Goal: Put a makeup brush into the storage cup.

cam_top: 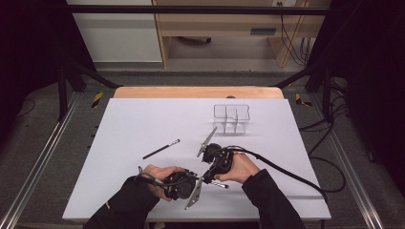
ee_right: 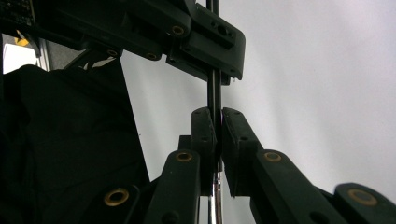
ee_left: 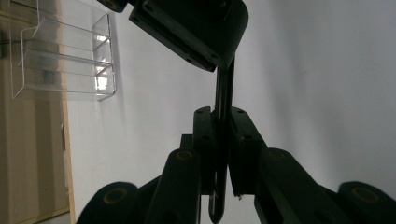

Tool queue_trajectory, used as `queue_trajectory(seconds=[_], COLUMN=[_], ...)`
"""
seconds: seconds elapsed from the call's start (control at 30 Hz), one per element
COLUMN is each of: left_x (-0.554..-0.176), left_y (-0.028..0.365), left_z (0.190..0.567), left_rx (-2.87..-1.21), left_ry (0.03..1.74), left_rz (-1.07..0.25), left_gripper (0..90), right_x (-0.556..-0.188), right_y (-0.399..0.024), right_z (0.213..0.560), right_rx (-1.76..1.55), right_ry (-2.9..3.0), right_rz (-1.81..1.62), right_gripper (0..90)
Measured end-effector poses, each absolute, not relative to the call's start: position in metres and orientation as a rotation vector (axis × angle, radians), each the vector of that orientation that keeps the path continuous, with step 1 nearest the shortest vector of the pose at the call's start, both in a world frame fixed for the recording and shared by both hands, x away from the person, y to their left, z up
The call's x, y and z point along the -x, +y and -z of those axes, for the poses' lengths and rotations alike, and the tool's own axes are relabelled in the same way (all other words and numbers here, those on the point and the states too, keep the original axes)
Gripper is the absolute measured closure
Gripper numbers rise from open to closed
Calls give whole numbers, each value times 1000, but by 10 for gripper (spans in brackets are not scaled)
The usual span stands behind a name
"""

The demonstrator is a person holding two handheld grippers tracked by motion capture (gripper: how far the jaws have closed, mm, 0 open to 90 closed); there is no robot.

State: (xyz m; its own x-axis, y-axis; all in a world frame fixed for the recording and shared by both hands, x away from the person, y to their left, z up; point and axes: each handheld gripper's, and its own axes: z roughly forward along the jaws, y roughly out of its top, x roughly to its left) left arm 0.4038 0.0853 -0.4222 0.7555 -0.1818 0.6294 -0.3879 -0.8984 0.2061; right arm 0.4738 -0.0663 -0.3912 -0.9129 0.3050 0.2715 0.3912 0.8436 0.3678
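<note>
**A:** White tabletop (cam_top: 143, 124), dark frame around it, a wooden desk behind. What's nearest the person?

**B:** Both grippers, close together near the front edge. The left gripper (cam_top: 184, 185) and the right gripper (cam_top: 217, 164) share one pen (cam_top: 217, 184) between them. In the left gripper view the jaws are pressed onto the dark barrel (ee_left: 223, 116); in the right gripper view the jaws pinch the same pen (ee_right: 214, 98), with a silvery end showing low down.

**A:** Which way does it run?

**B:** Its long axis lies roughly level, from one gripper across to the other, the silvery end poking out on the right gripper's side. It is held off the tabletop, I think, well in front of the clear organizer (cam_top: 232, 118).

**A:** So the step looks like a pull-apart, cap from barrel?

**B:** That's my guess. To do it well, keep both grips firm and pull straight along the axis, with no bending, or the pen may twist out of one pair of jaws.

**A:** Anything farther off?

**B:** A second pen (cam_top: 161, 149) lies flat, left of the organizer and nearer the person, angled up toward the right. The organizer stands beyond everything, empty as far as I can tell.
</note>
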Motion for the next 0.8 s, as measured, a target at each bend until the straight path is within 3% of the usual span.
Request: queue_trajectory(seconds=[0.43, 0.73, 0.8], left_x=[-403, -403, -405], left_y=[85, 88, 90], left_z=[423, 420, 420], left_rx=[-2638, -2633, -2633], left_ry=[-431, -369, -344], left_rz=[-894, -876, -868], left_gripper=[827, 827, 827], right_x=[-474, -474, -475], right_y=[-66, -67, -70], right_z=[393, 392, 387], right_rx=[540, 567, 589], right_ry=[-2825, -2833, -2847], right_rz=[641, 663, 723], right_gripper=[822, 743, 690])
